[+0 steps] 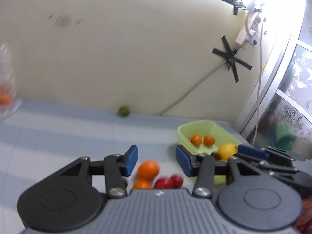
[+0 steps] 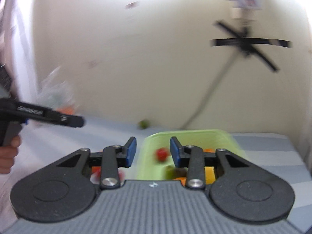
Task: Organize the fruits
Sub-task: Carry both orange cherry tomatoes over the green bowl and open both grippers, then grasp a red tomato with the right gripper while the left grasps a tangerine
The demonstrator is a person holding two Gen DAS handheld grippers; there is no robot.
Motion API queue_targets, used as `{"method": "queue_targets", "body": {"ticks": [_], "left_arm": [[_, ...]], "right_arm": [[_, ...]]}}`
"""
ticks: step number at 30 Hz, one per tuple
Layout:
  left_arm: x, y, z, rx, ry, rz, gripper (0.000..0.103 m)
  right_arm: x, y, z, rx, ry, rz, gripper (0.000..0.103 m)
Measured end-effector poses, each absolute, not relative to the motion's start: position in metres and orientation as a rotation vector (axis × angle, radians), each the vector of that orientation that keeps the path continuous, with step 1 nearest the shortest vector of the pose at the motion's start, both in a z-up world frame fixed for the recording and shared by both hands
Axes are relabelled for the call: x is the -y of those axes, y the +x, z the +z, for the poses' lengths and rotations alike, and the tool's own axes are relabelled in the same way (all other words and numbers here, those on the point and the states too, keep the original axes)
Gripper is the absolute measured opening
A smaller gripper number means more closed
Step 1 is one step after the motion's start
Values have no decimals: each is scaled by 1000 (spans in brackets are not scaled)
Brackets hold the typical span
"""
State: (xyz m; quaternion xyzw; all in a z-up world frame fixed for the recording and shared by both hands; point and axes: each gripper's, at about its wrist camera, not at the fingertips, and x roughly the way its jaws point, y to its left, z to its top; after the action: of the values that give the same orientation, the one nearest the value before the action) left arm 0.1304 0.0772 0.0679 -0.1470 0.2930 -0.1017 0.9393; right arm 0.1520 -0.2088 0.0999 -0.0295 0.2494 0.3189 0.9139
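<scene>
Just fruits (image 1: 148, 168) beside green tub (image 1: 187, 131)

A tub (image 1: 209, 130) sits on the right side of the table (image 1: 58, 136), with small fruits (image 1: 202, 140) in it. A lime (image 1: 123, 111) lies far back by the wall (image 1: 117, 48). Near the front, left of the tub, is a little bunch of fruit (image 1: 148, 168). Far left stands what may be a bag (image 1: 6, 81).

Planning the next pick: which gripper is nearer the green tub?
Right. The right gripper hangs over the tub; the left gripper is beside it, above the loose oranges.
</scene>
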Motion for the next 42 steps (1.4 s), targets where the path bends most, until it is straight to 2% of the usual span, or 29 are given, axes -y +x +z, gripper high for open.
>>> {"method": "queue_targets", "body": {"ticks": [10,16,20,27,36,39,42], "left_arm": [[-107,120,36,-637,-399,-224,43],[-88,121,31,-640,-257,-254,43],[-76,123,30,-641,-184,-270,43],[-64,131,36,-625,-101,-274,45],[-44,191,24,-716,2,-248,46],[-43,196,16,-761,-10,-250,37],[-41,193,17,-751,-17,-222,36]], "right_arm": [[115,136,60,-612,-381,825,35],[86,152,39,-609,-565,820,35],[78,145,33,-549,-681,791,31],[115,111,58,-447,-578,770,31],[147,75,59,-518,-361,741,31],[150,69,53,-548,-328,736,31],[151,68,46,-591,-308,726,31]]}}
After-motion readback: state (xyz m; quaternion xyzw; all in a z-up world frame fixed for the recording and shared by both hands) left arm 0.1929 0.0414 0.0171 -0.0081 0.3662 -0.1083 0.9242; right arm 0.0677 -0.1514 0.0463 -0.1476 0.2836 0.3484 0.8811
